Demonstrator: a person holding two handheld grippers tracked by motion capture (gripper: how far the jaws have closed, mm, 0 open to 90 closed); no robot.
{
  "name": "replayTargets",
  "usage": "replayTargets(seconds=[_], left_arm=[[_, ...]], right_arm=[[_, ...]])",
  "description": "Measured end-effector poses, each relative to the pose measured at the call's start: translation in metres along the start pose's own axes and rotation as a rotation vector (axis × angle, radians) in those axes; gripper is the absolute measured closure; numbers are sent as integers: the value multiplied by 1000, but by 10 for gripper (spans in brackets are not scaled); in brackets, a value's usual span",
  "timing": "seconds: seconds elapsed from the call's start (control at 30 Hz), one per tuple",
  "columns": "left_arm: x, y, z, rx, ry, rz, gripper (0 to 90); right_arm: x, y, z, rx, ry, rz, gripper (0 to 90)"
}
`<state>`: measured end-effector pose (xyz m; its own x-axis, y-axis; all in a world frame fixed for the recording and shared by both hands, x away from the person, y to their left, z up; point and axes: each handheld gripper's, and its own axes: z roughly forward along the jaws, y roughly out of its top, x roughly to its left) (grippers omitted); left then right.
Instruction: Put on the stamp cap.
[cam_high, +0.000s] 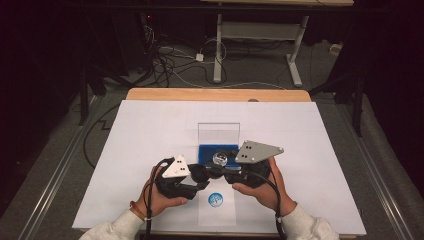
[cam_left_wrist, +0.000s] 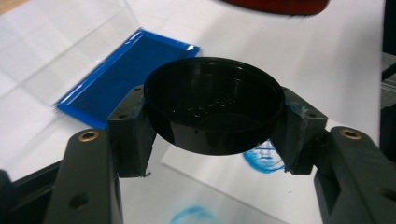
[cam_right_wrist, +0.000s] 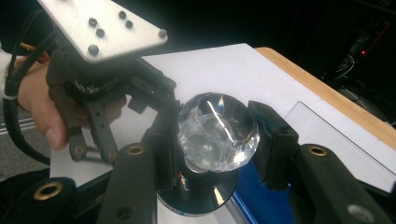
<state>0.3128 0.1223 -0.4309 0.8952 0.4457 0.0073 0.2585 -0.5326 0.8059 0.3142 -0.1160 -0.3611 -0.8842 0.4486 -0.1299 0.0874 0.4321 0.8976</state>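
Note:
My left gripper (cam_left_wrist: 214, 128) is shut on a round black cap (cam_left_wrist: 214, 105), gripped at its rim by both pads, hollow side facing the camera. In the high view this cap (cam_high: 199, 173) hangs just left of a clear faceted glass ball (cam_high: 220, 159). My right gripper (cam_right_wrist: 217, 140) is shut on that ball (cam_right_wrist: 217, 133), one pad on each side. A dark glossy disc (cam_right_wrist: 201, 196) sits right under the ball; whether they are joined I cannot tell. The two grippers meet tip to tip above the table's near middle, the left gripper (cam_right_wrist: 135, 100) just beyond the ball.
A shallow blue tray (cam_high: 207, 150) with an upright clear panel (cam_high: 218, 132) lies just behind the grippers on the white sheet (cam_high: 150, 130). A clear sheet with a round blue print (cam_high: 216, 199) lies below them. Wooden table edge (cam_high: 215, 94) runs along the back.

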Motion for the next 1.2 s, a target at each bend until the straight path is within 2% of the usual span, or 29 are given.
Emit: replayTargets(seconds=[0.3, 0.67, 0.7, 0.73, 0.8, 0.97, 1.1, 1.2], left_arm=[[-7, 7, 4, -18, -16, 21, 370], [-11, 11, 5, -34, -25, 30, 370], [-11, 11, 5, -35, -28, 31, 370], [-11, 12, 6, -52, -56, 50, 370], [-11, 12, 6, -55, -62, 53, 370], [-12, 12, 4, -45, -42, 40, 371], [-13, 12, 4, -40, -37, 47, 370], [-15, 12, 2, -35, -14, 61, 371]], right_arm=[[5, 1, 4, -3, 36, 8, 576], [8, -2, 9, 13, 48, 5, 576], [7, -2, 9, 12, 49, 4, 576], [7, -2, 9, 13, 49, 6, 576], [7, -3, 9, 16, 49, 5, 576], [7, -3, 10, 20, 58, 5, 576], [8, -4, 11, 21, 59, 5, 576], [8, -5, 11, 20, 63, 10, 576]])
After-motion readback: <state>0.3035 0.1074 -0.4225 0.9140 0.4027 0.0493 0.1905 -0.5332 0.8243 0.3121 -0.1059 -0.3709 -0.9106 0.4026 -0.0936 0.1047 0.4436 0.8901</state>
